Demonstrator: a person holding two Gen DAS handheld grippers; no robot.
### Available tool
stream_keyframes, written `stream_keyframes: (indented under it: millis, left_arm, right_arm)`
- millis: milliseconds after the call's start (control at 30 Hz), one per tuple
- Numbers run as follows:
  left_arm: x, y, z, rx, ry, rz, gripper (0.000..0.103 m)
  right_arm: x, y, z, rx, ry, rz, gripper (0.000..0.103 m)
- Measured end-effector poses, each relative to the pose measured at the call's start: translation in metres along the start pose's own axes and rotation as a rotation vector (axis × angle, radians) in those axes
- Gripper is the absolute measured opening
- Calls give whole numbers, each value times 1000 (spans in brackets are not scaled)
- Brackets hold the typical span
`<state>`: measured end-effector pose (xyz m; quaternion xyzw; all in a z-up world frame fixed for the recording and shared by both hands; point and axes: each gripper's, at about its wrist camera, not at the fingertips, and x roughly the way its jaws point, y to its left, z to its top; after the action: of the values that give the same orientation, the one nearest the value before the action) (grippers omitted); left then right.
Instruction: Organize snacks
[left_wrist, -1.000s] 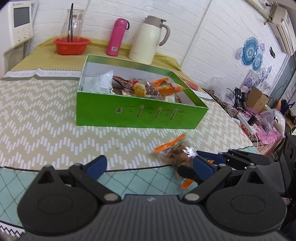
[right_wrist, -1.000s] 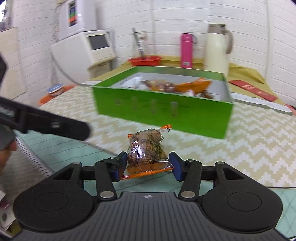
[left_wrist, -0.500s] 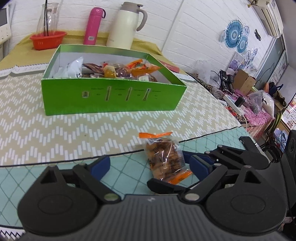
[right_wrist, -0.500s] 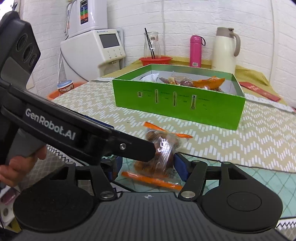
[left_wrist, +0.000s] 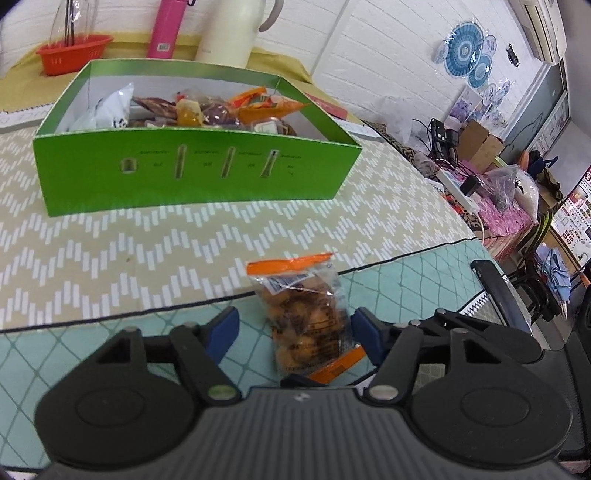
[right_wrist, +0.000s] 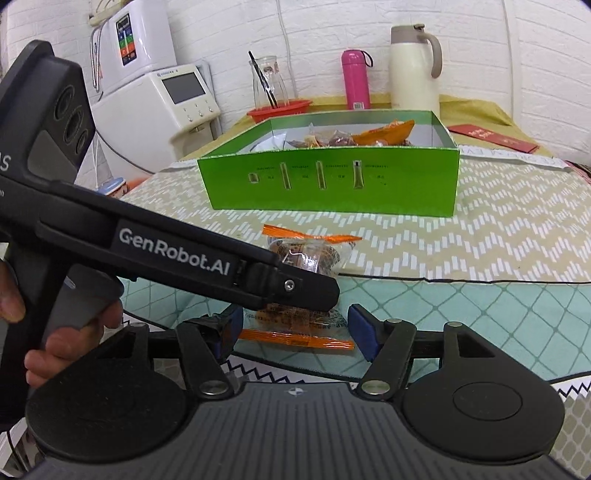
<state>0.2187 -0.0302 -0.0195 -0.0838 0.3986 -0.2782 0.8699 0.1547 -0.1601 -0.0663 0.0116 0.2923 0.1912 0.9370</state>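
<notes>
A clear snack packet (left_wrist: 306, 317) with orange ends lies on the teal mat, just in front of the zigzag cloth. My left gripper (left_wrist: 293, 326) straddles it with its jaws closing; the blue pads (left_wrist: 225, 328) still stand a little off the wrapper. The right wrist view shows the same packet (right_wrist: 306, 254) partly hidden under the left gripper's black finger (right_wrist: 295, 286). My right gripper (right_wrist: 295, 328) is open wide around the packet's near end without pressing it. Behind it stands the green box (left_wrist: 195, 173), holding several snacks, which also shows in the right wrist view as the green box (right_wrist: 332, 184).
A pink bottle (left_wrist: 168, 26), a cream jug (left_wrist: 229, 33) and a red basket (left_wrist: 74, 51) stand behind the box. A white appliance (right_wrist: 166, 99) is at the far left, a red envelope (right_wrist: 491, 136) at the far right. A person's hand (right_wrist: 55, 332) grips the left handle.
The right gripper, shut on the packet a second ago, has opened off it. The left gripper came in over the packet and narrowed its jaws around it.
</notes>
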Motion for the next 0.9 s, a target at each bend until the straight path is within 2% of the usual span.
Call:
stream_keyframes:
  millis: [133, 233, 267, 300, 400, 433, 900]
  left_arm:
    - [1, 1, 1, -8, -9, 13, 65]
    - [2, 0, 2, -4, -10, 19, 55]
    - [2, -1, 2, 2, -7, 20, 43]
    - [2, -1, 2, 10, -8, 27, 36]
    - [3, 1, 3, 6, -9, 27, 35]
    - [3, 2, 3, 4, -9, 27, 35]
    - [-9, 7, 3, -18, -37, 38, 34]
  right_arm:
    - [3, 3, 1, -26, 11, -12, 103]
    - [6, 5, 4, -31, 18, -22, 98]
    - [7, 5, 5, -35, 18, -30, 87]
    - [8, 5, 5, -39, 16, -39, 67]
    - [10, 6, 8, -34, 21, -42, 64]
    - [11, 6, 9, -37, 23, -38, 60]
    - [14, 15, 15, -49, 23, -48, 55]
